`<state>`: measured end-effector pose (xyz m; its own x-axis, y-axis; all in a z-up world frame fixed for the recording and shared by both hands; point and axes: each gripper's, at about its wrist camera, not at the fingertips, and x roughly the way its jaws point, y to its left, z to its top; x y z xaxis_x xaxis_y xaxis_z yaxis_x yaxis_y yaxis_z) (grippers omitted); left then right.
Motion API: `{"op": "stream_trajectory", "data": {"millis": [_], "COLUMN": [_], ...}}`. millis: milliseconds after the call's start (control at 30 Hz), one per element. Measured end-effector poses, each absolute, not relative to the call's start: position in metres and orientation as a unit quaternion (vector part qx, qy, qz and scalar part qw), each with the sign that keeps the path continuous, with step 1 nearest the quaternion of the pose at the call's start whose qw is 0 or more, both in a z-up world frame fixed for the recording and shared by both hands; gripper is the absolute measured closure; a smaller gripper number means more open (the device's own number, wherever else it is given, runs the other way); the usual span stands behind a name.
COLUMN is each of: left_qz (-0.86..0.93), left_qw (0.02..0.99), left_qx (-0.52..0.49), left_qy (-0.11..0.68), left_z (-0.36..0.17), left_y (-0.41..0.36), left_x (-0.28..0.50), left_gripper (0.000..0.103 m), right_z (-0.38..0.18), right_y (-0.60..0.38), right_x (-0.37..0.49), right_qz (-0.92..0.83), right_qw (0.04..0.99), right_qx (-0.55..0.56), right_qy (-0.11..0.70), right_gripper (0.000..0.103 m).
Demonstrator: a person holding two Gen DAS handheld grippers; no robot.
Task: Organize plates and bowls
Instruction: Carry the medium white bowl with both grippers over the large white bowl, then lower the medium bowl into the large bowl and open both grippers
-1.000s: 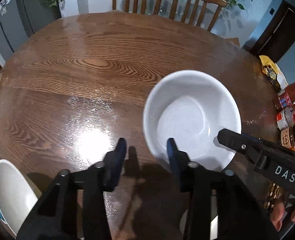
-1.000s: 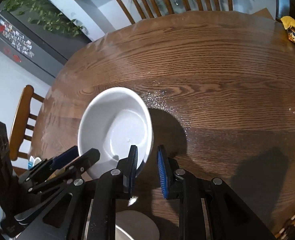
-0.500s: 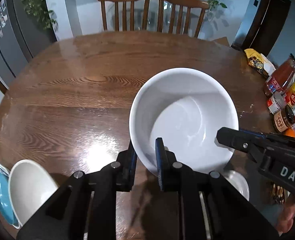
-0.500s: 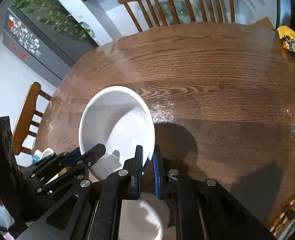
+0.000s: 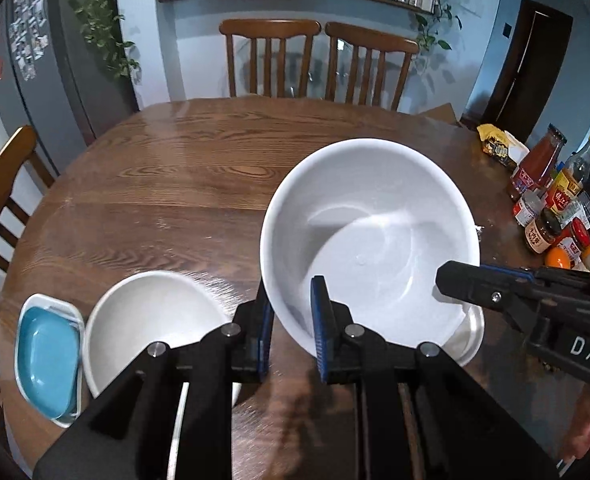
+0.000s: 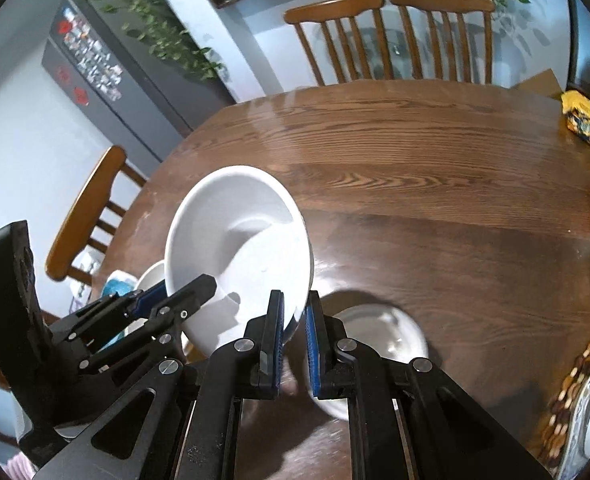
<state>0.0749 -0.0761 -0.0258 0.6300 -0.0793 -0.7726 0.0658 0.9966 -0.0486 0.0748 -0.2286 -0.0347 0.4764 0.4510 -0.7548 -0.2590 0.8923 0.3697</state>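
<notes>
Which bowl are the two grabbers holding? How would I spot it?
Find the round wooden table with two chairs behind it. Above its near edge, the left gripper and right gripper each pinch the rim of the big white bowl. It is the largest, the only one lifted.

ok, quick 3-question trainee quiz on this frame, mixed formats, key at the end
1. True or false: the large white bowl rests flat on the wooden table.
2. Which grips the bowl's rim? A) left gripper only B) right gripper only C) both
3. Fill in: at the table's left edge, beside the smaller white bowl, lies a ___ dish with a white rim.

Key: 1 false, it is lifted and tilted; 2 C, each clamps the rim on its own side; 3 blue.
</notes>
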Motion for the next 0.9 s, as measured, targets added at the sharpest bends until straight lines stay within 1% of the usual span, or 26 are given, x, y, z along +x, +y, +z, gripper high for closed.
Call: {"op": "stream_trajectory", "data": {"millis": [433, 633, 900], "left_qz": [0.008, 0.018, 0.017], "left_qw": [0.901, 0.895, 0.876], "left_qx": [-0.026, -0.032, -0.031], "left_qy": [0.433, 0.446, 0.482], "left_z": [-0.027, -0.036, -0.061], "left_y": [-0.006, 0.018, 0.038], "left_x": [0.035, 0.031, 0.039], "left_gripper": [0.087, 0.087, 0.087], "right_z": [-0.032, -0.042, -0.068], "right_y": [-0.149, -0.122, -0.1], "right_x": [0.056, 0.055, 0.061], "right_qz": [0.25, 0.26, 0.249], "right_qw": [0.843, 0.833, 0.816], "right_qx": [0.068, 0.057, 0.057], "right_qy": [0.471, 0.485, 0.518], "right_gripper": [0.092, 0.092, 0.092]}}
